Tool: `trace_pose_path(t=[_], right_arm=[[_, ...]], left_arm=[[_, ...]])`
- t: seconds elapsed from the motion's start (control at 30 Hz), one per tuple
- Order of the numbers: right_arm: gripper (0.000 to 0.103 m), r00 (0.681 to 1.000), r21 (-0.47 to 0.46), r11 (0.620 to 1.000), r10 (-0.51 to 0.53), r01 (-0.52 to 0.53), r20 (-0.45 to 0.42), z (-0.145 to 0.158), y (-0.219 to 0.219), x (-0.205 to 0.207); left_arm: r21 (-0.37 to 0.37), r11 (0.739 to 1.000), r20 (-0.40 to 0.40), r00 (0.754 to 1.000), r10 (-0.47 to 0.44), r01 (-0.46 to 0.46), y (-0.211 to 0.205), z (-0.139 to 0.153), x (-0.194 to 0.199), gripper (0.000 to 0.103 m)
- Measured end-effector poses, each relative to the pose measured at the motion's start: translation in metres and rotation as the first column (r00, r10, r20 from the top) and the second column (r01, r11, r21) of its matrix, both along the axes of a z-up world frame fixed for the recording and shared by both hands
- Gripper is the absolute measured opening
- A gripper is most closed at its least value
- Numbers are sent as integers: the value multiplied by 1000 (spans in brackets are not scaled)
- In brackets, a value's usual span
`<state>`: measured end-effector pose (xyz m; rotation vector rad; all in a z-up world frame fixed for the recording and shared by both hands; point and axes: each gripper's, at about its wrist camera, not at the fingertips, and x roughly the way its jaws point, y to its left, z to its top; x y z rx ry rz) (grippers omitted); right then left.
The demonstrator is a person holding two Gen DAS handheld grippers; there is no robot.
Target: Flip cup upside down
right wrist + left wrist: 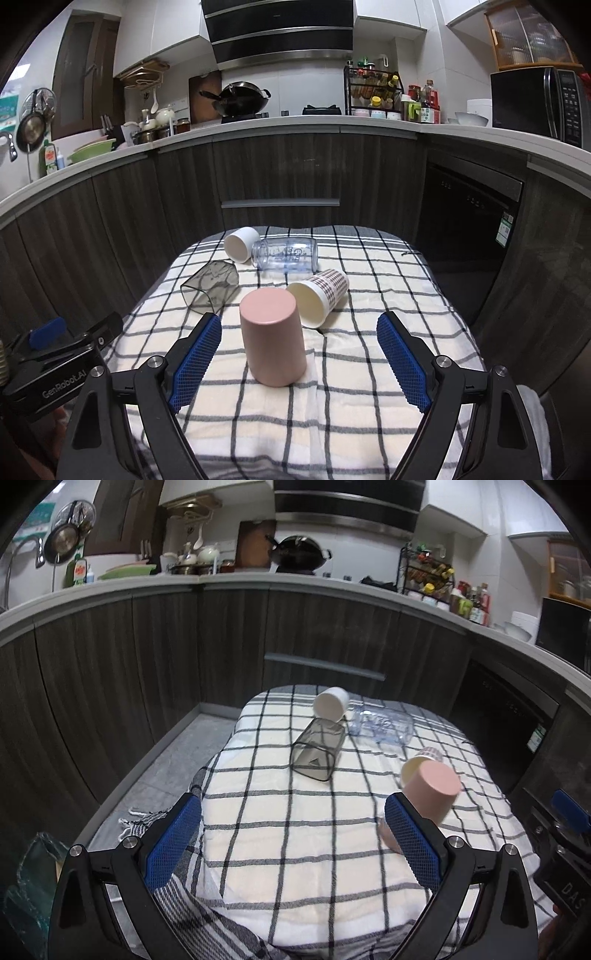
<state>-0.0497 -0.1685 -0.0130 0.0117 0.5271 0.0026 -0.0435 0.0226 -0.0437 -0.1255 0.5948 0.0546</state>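
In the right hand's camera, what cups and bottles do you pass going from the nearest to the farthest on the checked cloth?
pink cup → plaid paper cup → smoky clear cup → clear bottle → white cup

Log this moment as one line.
pink cup: upside down on cloth | left gripper: open | right gripper: open, around cup, no contact

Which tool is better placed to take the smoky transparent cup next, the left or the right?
Probably the left tool: open, the smoky cup lies almost straight ahead. From the right tool it lies off left.
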Motion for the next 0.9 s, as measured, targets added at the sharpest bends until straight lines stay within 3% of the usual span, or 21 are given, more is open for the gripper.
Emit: trace_pose_path(t=[0.23,0.43,0.9], right_arm=[[87,1000,-13,1000,-3,3,26,19,-4,-25],[90,997,17,1000,-18,17,76,50,-10,-45],[90,994,32,999,-6,2,112,81,-11,-66]], left_arm=[[1,1000,-7,1000,-22,22,-10,15,-25,101],[-15,1000,-15,1000,18,-18,-3,36,-36,101],[52,999,100,995,2,-7,-11,80,-56,102]])
